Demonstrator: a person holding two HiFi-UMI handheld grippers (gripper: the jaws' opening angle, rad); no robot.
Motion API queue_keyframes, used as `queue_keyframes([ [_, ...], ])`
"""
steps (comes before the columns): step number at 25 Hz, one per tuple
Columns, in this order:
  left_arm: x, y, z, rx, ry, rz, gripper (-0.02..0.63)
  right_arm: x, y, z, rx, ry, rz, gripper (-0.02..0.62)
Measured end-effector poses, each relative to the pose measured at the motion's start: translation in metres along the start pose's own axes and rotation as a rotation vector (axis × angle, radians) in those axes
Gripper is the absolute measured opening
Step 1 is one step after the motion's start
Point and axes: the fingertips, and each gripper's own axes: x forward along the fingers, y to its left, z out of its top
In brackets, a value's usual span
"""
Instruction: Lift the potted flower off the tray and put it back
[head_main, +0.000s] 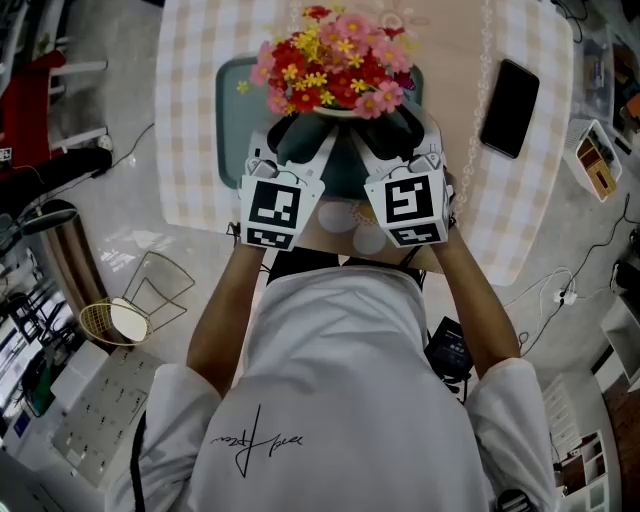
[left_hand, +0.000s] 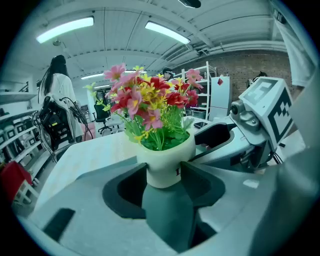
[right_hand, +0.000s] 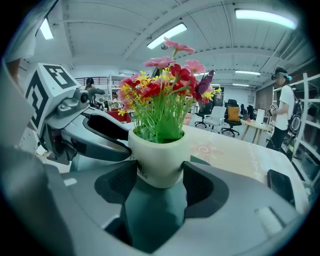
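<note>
— On the table (head_main: 195, 80), where is the potted flower (head_main: 335, 65) sitting?
— It is standing upright over the teal tray (head_main: 230, 110). Whether its base is touching the tray, I can't tell.
— And the claws?
— The left gripper (left_hand: 164, 169) is clamping the white pot from one side and the right gripper (right_hand: 160, 169) from the other, pads pressing on it. A black phone (head_main: 510, 108) is lying well apart, on the right.
</note>
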Motion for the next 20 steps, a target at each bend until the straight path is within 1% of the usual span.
queue_keyframes([
  [14,-0.0003,-0.0001,-0.0010,0.002,0.002,-0.008,0.210,-0.0011,0.0006,-0.0003,-0.010,0.006,-0.020,0.291],
  [20,-0.0022,-0.0029,-0.0018,-0.018,-0.008,-0.009,0.207,-0.0042,0.0009,0.0001,-0.009,0.009,-0.030,0.276],
])
